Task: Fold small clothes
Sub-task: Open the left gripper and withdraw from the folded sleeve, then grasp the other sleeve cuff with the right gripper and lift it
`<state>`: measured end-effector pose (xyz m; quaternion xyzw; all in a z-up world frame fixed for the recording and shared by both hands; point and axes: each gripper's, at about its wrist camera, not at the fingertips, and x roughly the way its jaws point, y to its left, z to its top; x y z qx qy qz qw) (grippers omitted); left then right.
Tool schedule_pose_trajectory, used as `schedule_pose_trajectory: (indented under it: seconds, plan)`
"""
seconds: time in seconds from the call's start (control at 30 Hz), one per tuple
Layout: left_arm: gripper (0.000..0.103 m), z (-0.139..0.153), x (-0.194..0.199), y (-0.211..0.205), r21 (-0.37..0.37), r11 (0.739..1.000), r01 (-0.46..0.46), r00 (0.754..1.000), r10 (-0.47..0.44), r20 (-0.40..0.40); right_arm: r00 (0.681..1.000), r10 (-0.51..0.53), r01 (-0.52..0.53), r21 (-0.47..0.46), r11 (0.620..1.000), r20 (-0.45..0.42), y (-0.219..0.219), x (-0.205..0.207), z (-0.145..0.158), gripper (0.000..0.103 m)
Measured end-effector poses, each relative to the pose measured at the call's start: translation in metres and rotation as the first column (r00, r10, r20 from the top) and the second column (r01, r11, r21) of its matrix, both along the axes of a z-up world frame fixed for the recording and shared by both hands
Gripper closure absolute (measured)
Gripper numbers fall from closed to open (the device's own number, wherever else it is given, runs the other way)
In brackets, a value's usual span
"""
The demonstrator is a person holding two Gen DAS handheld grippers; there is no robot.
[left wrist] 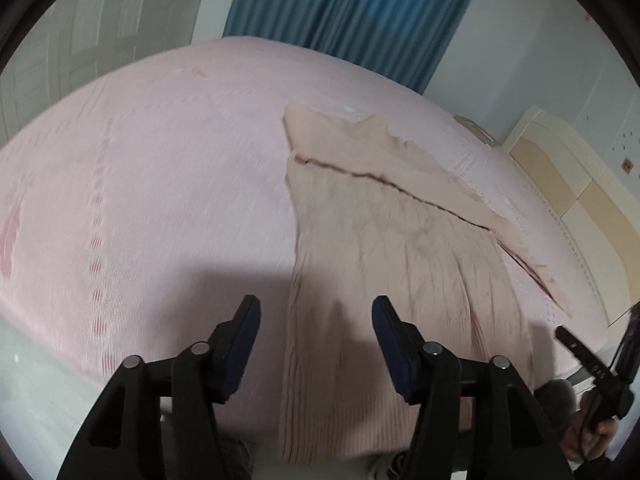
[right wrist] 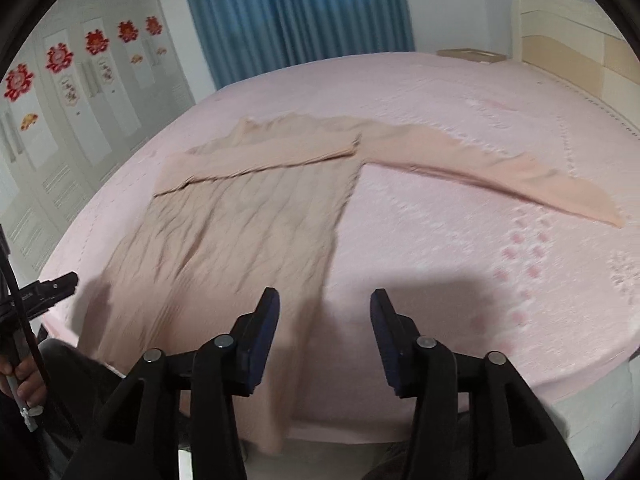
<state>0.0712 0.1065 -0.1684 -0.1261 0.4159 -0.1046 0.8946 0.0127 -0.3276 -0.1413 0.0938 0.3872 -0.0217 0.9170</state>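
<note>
A beige knitted sweater (left wrist: 384, 240) lies flat on the pink bed (left wrist: 160, 184), hem at the near edge. One sleeve is folded across its chest; the other sleeve (right wrist: 520, 176) stretches out to the right in the right wrist view, where the sweater's body (right wrist: 240, 232) lies centre-left. My left gripper (left wrist: 316, 312) is open and empty above the sweater's lower left edge. My right gripper (right wrist: 324, 304) is open and empty above the sweater's lower right edge. Each gripper also shows at the edge of the other's view: the right one (left wrist: 592, 372), the left one (right wrist: 48, 288).
Blue curtains (right wrist: 296, 12) hang behind the bed (right wrist: 480, 280). A white wardrobe with red decals (right wrist: 60, 92) stands at the left. A cream headboard (left wrist: 572, 184) is at the right. The bed's near edge runs just below the grippers.
</note>
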Motion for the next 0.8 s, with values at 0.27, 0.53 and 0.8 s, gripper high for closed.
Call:
schedule_pose_trajectory:
  seconds: [0.27, 0.53, 0.8]
  plan:
    - [0.033, 0.034, 0.053, -0.040, 0.241, 0.969, 0.059, 0.988, -0.090, 0.122, 0.990, -0.115, 0.117, -0.023, 0.993, 0.076, -0.060, 0.025, 0.040, 0.044]
    - [0.032, 0.020, 0.088, -0.048, 0.299, 0.953, 0.041, 0.994, -0.069, 0.085, 0.962, -0.265, 0.270, -0.075, 0.960, 0.064, -0.140, 0.040, 0.054, 0.036]
    - [0.032, 0.012, 0.088, -0.067, 0.368, 0.927, 0.068, 0.992, -0.100, 0.070, 0.930, -0.362, 0.362, -0.004, 0.932, -0.064, -0.219, 0.041, -0.010, 0.037]
